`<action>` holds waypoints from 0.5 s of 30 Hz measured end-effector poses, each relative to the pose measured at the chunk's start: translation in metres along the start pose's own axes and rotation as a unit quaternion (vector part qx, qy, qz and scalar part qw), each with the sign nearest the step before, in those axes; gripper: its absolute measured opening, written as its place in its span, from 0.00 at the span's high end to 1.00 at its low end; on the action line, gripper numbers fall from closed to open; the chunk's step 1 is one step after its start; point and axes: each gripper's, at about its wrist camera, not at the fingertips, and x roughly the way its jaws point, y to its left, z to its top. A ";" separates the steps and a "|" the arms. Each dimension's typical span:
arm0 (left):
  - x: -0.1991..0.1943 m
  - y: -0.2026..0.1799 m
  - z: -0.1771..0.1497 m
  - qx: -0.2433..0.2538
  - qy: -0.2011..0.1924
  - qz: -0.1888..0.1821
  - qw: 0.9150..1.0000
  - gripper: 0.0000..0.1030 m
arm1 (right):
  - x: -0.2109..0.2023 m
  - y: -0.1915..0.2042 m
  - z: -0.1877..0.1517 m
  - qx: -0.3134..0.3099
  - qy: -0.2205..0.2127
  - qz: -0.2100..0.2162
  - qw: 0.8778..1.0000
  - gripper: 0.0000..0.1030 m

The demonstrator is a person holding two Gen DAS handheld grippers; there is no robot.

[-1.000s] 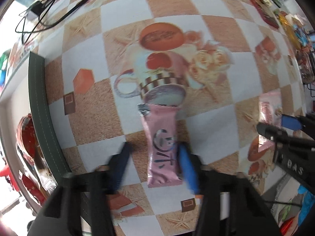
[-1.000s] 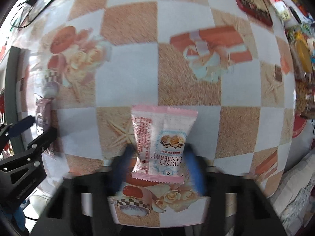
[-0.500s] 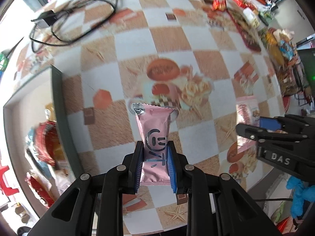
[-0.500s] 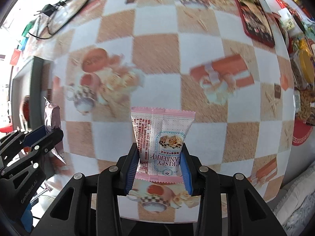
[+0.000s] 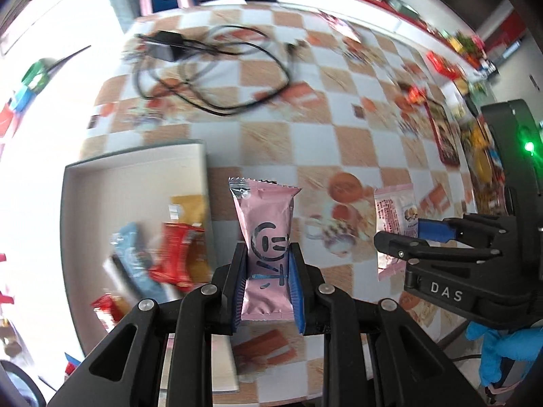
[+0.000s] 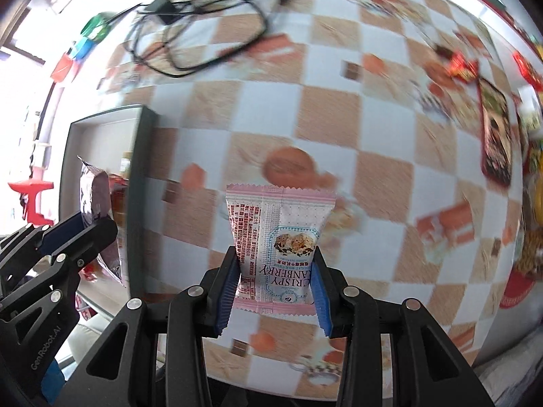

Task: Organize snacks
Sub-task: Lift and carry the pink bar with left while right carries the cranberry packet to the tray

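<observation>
My left gripper [image 5: 267, 279] is shut on a pink snack packet [image 5: 266, 234] with a dark face logo, held upright above the checkered table, just right of a grey tray [image 5: 135, 161] that holds several snack packs [image 5: 173, 254]. My right gripper [image 6: 273, 291] is shut on a white-and-pink cranberry crisp packet [image 6: 278, 237], held above the table. The right gripper with its packet [image 5: 395, 217] shows at the right of the left wrist view. The left gripper with its packet [image 6: 95, 190] shows at the left of the right wrist view, over the tray [image 6: 135, 183].
A black charger with tangled cables [image 5: 203, 68] lies at the far side of the table. A dark red tray [image 6: 495, 142] and loose snacks [image 5: 414, 93] lie at the far right. The table's near edge runs below both grippers.
Both grippers closed on their packets, lifted them off the table and tilted up. The tray with snacks has come further into view on the left.
</observation>
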 end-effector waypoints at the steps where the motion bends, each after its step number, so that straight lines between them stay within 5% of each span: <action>1: -0.003 0.009 -0.001 -0.008 -0.004 0.004 1.000 0.75 | -0.001 0.009 -0.001 -0.008 -0.001 0.001 1.000 0.60; 15: -0.010 0.112 -0.033 -0.106 -0.004 0.040 0.994 0.75 | 0.012 0.121 -0.002 -0.099 0.006 0.025 0.995 0.60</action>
